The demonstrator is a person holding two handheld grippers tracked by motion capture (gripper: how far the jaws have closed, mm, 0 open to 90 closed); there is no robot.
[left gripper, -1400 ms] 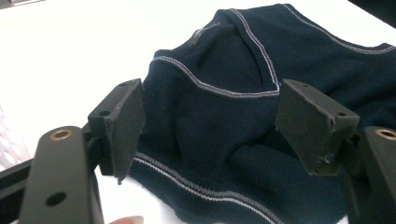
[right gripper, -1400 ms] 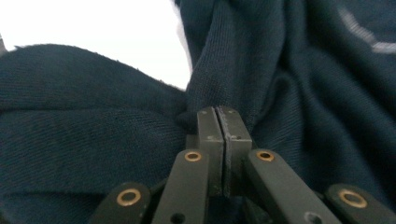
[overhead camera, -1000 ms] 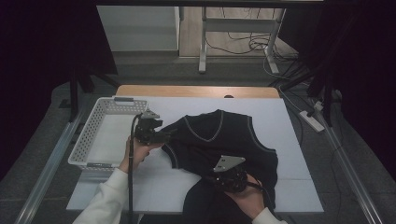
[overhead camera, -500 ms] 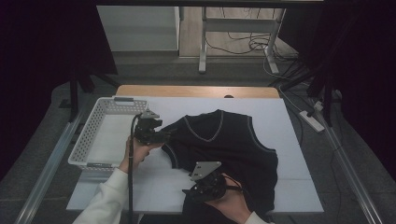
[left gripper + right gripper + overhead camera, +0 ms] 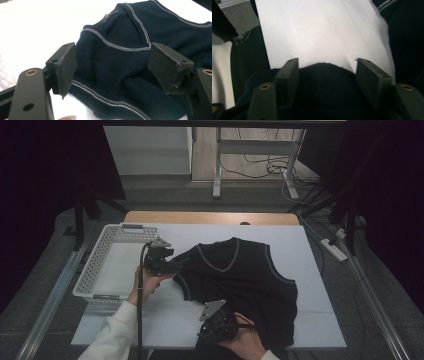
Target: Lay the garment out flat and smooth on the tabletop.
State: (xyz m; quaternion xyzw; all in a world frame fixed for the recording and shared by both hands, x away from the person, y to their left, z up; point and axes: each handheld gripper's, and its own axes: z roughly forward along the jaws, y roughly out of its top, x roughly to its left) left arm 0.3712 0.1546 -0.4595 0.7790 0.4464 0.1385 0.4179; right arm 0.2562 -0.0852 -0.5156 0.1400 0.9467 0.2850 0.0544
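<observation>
Centrally on the counter lies the vest, a basket at its 9 o'clock. Left gripper, fingers wide, straddles the shoulder; right gripper, fingers wide, has hem cloth bulging between them. Folding appears underway; next, both likely must close on the fabric.

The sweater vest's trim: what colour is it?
Pale grey-white stitching on the dark navy sweater vest, best in the left gripper view.

Room dim, my tabletop lit from above, surroundings black. Left claw view blows tabletop white; near jaws soft. Right claw view murky, perhaps slightly blurred.
</observation>
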